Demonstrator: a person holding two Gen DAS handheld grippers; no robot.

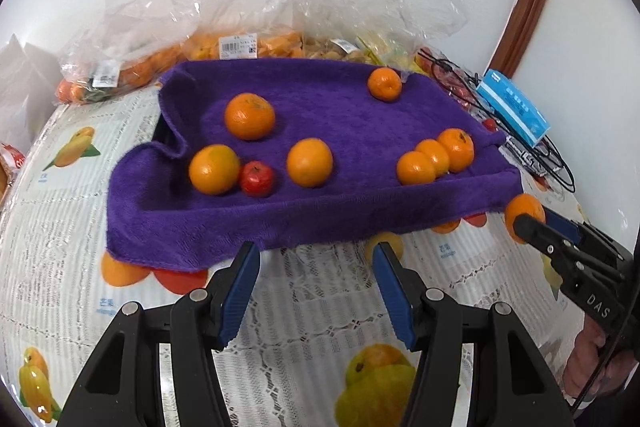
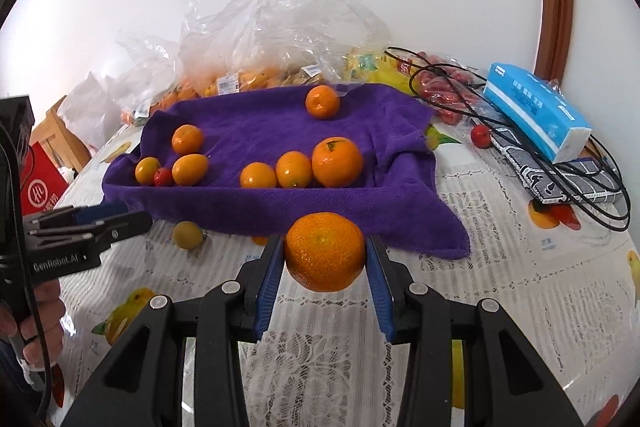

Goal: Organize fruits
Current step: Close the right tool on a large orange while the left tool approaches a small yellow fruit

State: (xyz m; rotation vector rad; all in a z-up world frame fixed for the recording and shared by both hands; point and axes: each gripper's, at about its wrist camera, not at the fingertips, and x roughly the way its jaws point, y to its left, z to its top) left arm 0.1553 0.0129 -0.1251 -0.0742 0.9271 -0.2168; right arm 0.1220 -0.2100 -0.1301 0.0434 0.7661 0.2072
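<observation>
**An orange carried to the purple towel**

The right tongs (image 2: 325,269) are pinching an orange (image 2: 325,251) between the two blue pads; the fruit is held above the counter (image 2: 500,267), just in front of the near edge of the purple towel (image 2: 280,203). The left tongs (image 1: 316,291) are spread and hold nothing, near the towel's front edge.

For this step to be done well, the orange should probably be lifted over the raised front fold of the towel before it is lowered, so that the cloth is not pushed or dragged. It is best set down in a free place, perhaps beside the group of three oranges (image 2: 294,167), and released only when it rests on the cloth, because a round fruit can roll easily.

The towel seems to be draped over a tray or box, but this is hidden. On it are lying seven oranges and one small red fruit (image 2: 163,177), which touches two of the oranges. One orange (image 2: 322,101) lies apart at the back. Behind the towel, clear plastic bags (image 2: 256,39) with more orange fruit are seen. A small yellowish fruit (image 2: 187,235) lies on the counter, outside the towel.
</observation>
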